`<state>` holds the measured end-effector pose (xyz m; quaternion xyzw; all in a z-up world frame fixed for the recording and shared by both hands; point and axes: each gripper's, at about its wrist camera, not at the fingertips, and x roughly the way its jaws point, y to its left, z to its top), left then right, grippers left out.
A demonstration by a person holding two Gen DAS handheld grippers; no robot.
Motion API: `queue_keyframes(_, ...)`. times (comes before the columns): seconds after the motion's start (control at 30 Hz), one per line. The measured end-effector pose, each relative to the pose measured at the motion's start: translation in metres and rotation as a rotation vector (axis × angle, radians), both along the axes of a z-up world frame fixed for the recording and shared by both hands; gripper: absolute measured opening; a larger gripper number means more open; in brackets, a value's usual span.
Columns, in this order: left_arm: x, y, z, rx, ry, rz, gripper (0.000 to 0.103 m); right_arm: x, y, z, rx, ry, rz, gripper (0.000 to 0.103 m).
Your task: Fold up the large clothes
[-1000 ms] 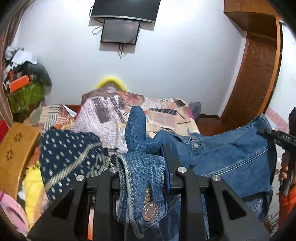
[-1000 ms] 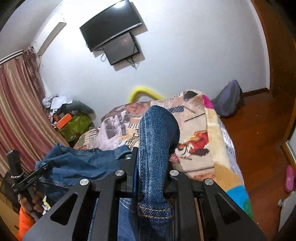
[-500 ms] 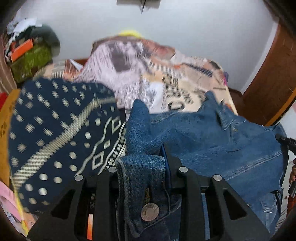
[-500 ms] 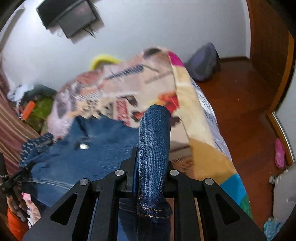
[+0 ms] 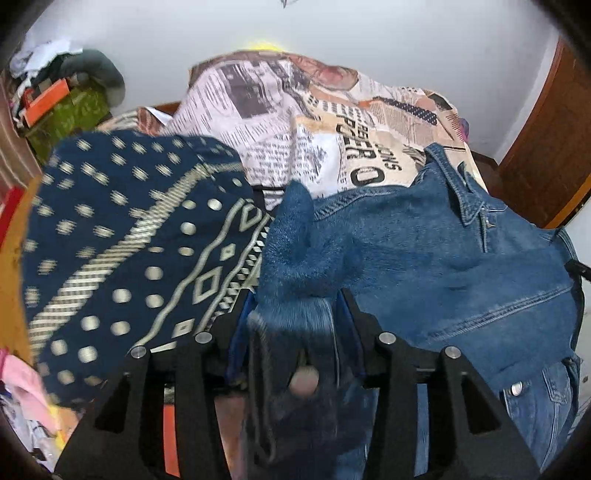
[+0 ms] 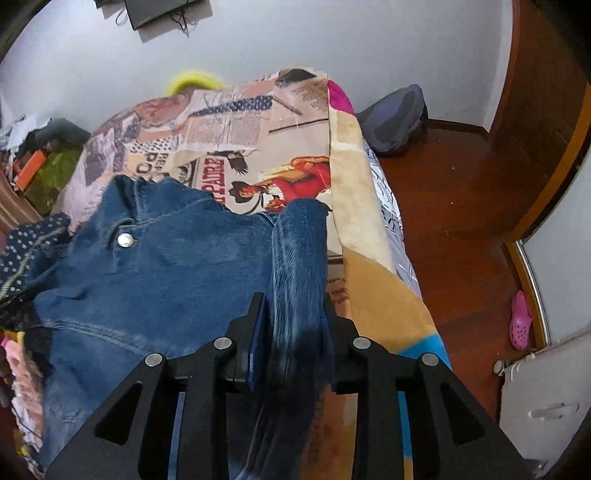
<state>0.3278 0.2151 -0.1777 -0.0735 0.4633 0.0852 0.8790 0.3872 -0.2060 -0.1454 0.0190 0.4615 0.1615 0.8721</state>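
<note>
Currently, as logged:
Left gripper (image 5: 295, 325): clamped tight on a bunched fold of the denim jacket (image 5: 443, 258); a metal button (image 5: 303, 380) sat just behind the pinch, between the fingers.
Right gripper (image 6: 293, 325): clamped tight on a narrow roll of the same denim jacket (image 6: 155, 280), which stood up past the fingertips.
Jacket position: spread between the two grippers over the near end of the bed, collar (image 5: 461, 184) pointing toward the far wall; the lower front with another button (image 5: 516, 388) hung off at the right of the left view.
Blur: denim at both pinch points was smeared, so seam detail was unreadable.
Bed: covered by a newspaper-print blanket (image 5: 295, 122), bare beyond the jacket.
Left of jacket: a navy patterned cloth (image 5: 122, 240) lay just beside it, touching at the left gripper.
Far left: a clothes pile (image 5: 62, 96) against the wall.
Right side: wooden floor (image 6: 461, 206), a dark backpack (image 6: 397, 118) at the wall, a pink clog (image 6: 520, 319) near the doorway.
Wall: a screen (image 6: 162, 11) mounted up top.
</note>
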Motion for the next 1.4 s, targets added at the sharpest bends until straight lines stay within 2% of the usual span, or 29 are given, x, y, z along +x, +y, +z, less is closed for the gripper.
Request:
queue_keyframes(0.07, -0.012, -0.002, 0.013, 0.015, -0.017, -0.01, 0.048, -0.013, -0.002, 0.011, 0.007, -0.023, 0.006, 0.025)
queue_keyframes(0.17, -0.031, -0.005, 0.031, 0.03, -0.048, -0.016, 0.058, -0.036, -0.007, 0.031, 0.027, -0.069, 0.029, 0.028)
queue_keyframes(0.23, -0.047, -0.009, 0.043, 0.052, -0.061, -0.02, 0.068, -0.053, -0.011, 0.044, 0.04, -0.099, 0.039, 0.041)
queue_keyframes(0.3, -0.061, -0.013, 0.052, 0.07, -0.074, -0.026, 0.086, -0.071, -0.016, 0.056, 0.047, -0.134, 0.043, 0.049)
queue_keyframes(0.37, -0.077, -0.015, 0.058, 0.068, -0.093, -0.036, 0.09, -0.09, -0.019, 0.066, 0.051, -0.168, 0.061, 0.053)
queue_keyframes(0.43, -0.095, -0.016, 0.061, 0.06, -0.092, -0.039, 0.091, -0.105, -0.021, 0.07, 0.045, -0.186, 0.073, 0.059)
queue_keyframes(0.6, -0.127, -0.014, 0.05, 0.023, -0.061, -0.038, 0.091, -0.142, -0.024, 0.063, 0.021, -0.196, 0.094, 0.061)
queue_keyframes(0.83, -0.165, -0.018, -0.001, -0.012, 0.064, -0.048, 0.091, -0.171, -0.023, 0.023, 0.018, -0.094, 0.072, 0.061)
queue_keyframes(1.1, -0.205, -0.03, -0.051, -0.128, 0.174, -0.072, 0.091, -0.2, -0.02, -0.022, 0.059, 0.047, 0.054, 0.061)
queue_keyframes(1.27, -0.222, -0.039, -0.078, -0.31, 0.219, -0.079, 0.091, -0.212, -0.02, -0.042, 0.073, 0.123, 0.062, 0.061)
queue_keyframes(1.33, -0.226, -0.039, -0.087, -0.358, 0.21, -0.041, 0.091, -0.213, -0.021, -0.048, 0.093, 0.146, 0.06, 0.061)
queue_keyframes(1.4, -0.23, -0.033, -0.094, -0.45, 0.198, 0.002, 0.091, -0.215, -0.021, -0.053, 0.104, 0.16, 0.055, 0.061)
